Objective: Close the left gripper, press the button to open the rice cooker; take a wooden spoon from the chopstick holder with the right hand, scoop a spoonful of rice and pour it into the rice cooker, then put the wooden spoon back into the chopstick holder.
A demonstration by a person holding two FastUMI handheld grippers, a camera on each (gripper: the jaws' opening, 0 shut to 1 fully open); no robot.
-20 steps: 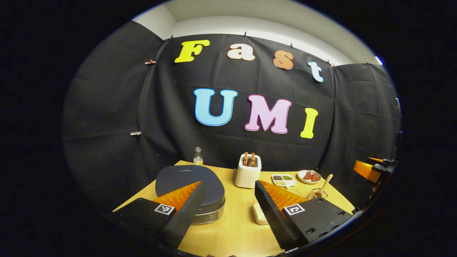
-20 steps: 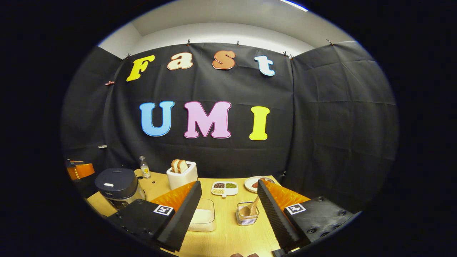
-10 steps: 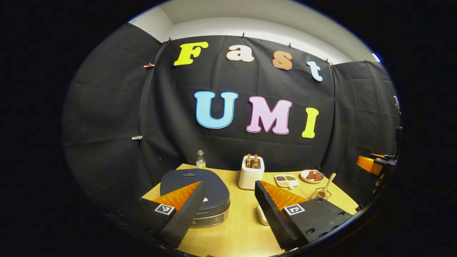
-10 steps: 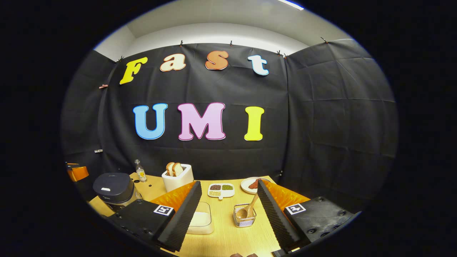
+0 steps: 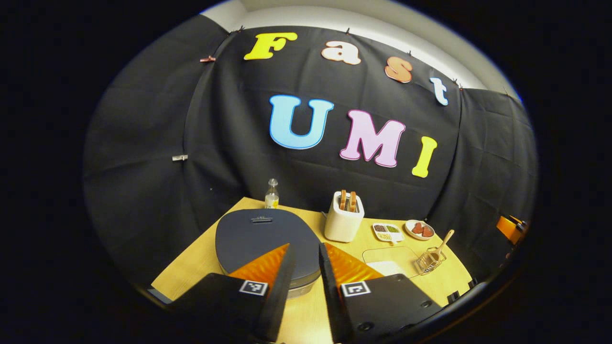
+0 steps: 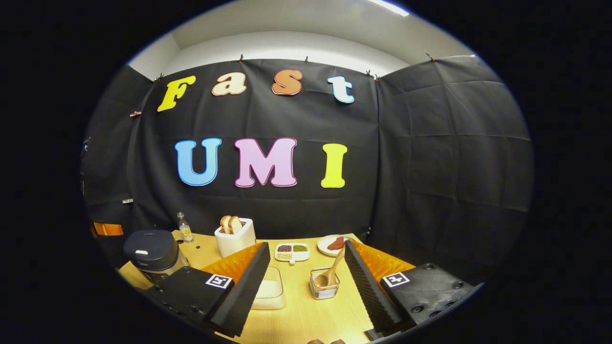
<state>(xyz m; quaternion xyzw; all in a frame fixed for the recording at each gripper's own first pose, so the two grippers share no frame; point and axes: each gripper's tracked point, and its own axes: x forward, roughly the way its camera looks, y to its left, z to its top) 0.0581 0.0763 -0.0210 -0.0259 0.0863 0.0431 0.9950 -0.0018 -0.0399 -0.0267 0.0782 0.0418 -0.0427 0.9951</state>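
Booth of black cloth around a pale wooden table

Creased black cloth hangs on the back and both sides, pinned along its top edge by small clips. Above it runs a strip of white wall under a grey ceiling, with a bright light strip at the upper right. The light wood-grain table stands against the cloth.

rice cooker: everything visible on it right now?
The rice cooker is squat and rounded, with a dark matte lid, shut and flat, over a silvery metal-looking body. A small slot-like detail sits near the lid's far edge in the left gripper view; a pale mark shows on top in the right gripper view. It stands upright on the wooden table, at its left end, in front of a small bottle. The left gripper hovers at its near edge; contact can't be told.
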